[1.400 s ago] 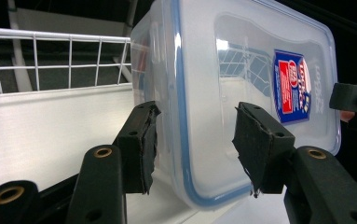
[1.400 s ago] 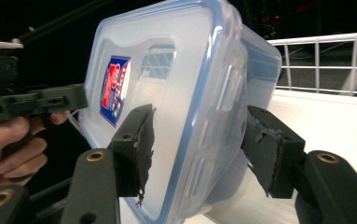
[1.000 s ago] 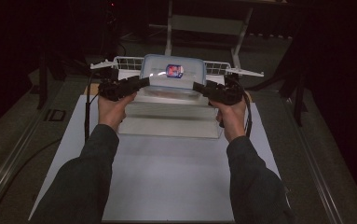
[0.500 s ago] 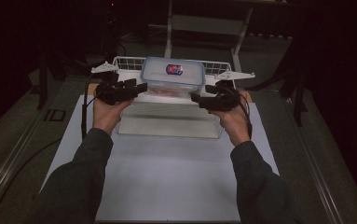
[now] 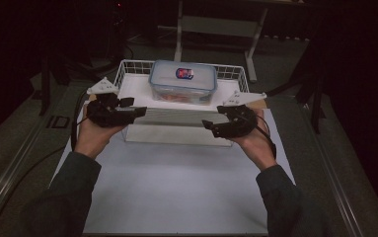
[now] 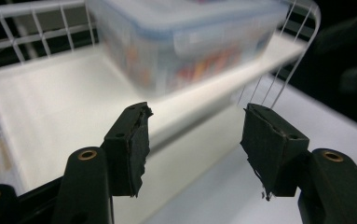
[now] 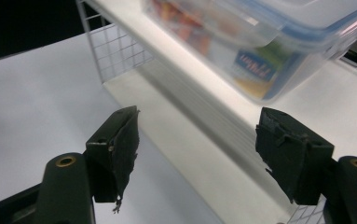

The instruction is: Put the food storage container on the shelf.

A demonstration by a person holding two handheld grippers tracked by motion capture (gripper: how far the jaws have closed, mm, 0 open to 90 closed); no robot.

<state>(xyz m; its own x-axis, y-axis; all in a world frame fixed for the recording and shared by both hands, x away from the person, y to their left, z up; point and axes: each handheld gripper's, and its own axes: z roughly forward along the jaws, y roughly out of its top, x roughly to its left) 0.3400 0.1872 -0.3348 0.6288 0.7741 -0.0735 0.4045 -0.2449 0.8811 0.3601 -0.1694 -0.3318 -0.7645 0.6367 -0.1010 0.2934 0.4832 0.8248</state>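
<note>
In the high view, a clear box with a blue-rimmed lid sits in a white wire basket at the far end of a white sheet on the table. The box rests toward the basket's far side, on its white floor. The left gripper is held at the basket's near left corner, the right gripper at its near right edge. Both point inward toward each other, clear of the box, with nothing between their tips. The left gripper's jaws have just been opening, with nothing between them. A hand and a dark sleeve come up behind each gripper from the bottom edge.

In the left gripper view, the left gripper has its jaws standing well apart, holding nothing. Past them lie the basket's white floor and the box, blurred, with coloured packets showing through its wall. The wire rim curves at the right.

In the right gripper view, the right gripper also has its jaws apart and empty. Beyond them the box sits on the basket's floor, a coloured label visible through its side. The basket's mesh wall stands at the left, the sheet beside it.
</note>
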